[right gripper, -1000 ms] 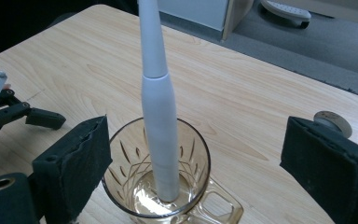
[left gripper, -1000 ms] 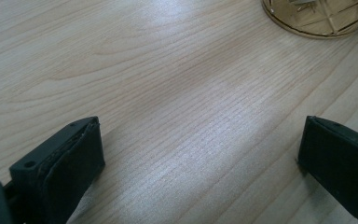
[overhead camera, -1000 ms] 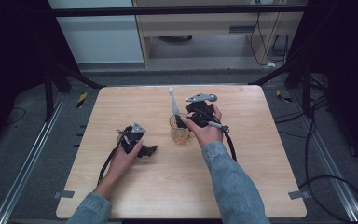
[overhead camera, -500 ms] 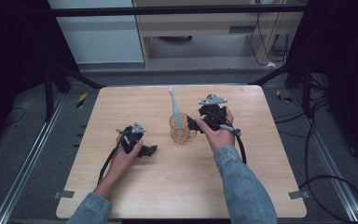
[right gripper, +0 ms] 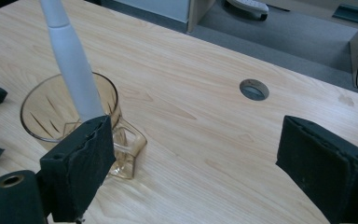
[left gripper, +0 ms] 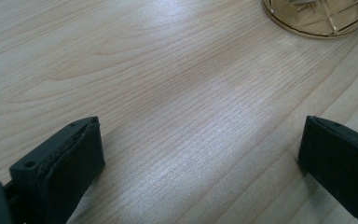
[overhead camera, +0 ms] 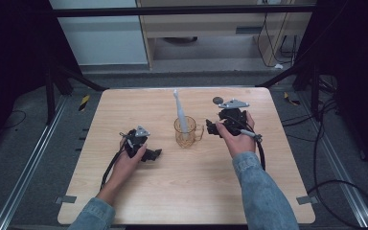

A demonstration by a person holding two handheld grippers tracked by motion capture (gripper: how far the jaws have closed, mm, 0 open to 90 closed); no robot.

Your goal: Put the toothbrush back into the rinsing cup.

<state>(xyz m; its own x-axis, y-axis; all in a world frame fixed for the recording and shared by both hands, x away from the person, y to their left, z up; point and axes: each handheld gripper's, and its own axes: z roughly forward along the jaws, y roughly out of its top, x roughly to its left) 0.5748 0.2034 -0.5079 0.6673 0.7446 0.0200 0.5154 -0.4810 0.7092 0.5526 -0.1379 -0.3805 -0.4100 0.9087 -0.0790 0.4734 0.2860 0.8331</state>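
**Clearing the right hand-held gripper from the cup without tipping it**

Across the middle of the table (overhead camera: 139, 201), toward its far edge, stands an amber glass cup (overhead camera: 186, 132) with a white toothbrush (overhead camera: 180, 112) propped inside, its handle leaning up toward the far edge. The cup's handle points to the right, toward the right hand-held gripper (overhead camera: 212, 128), which sits just beside it with jaws spread wide and nothing between them; in the right gripper view one jaw is close in front of the cup's handle (right gripper: 129, 148). The left hand-held gripper (overhead camera: 154, 154) rests low near the table's left half, near the cup but apart from it, likewise released and holding nothing.

The toothbrush seems already placed, so the step in hand looks like drawing the right hand-held gripper away. Done well, that means keeping the jaws apart and backing toward the right edge, not sweeping sideways, since the near jaw could catch the cup's handle and spin or tip it. The tall, leaning toothbrush makes the cup top-heavy, so a slow, level withdrawal is safest. A round cable hole (right gripper: 254, 89) lies behind, out of the way.
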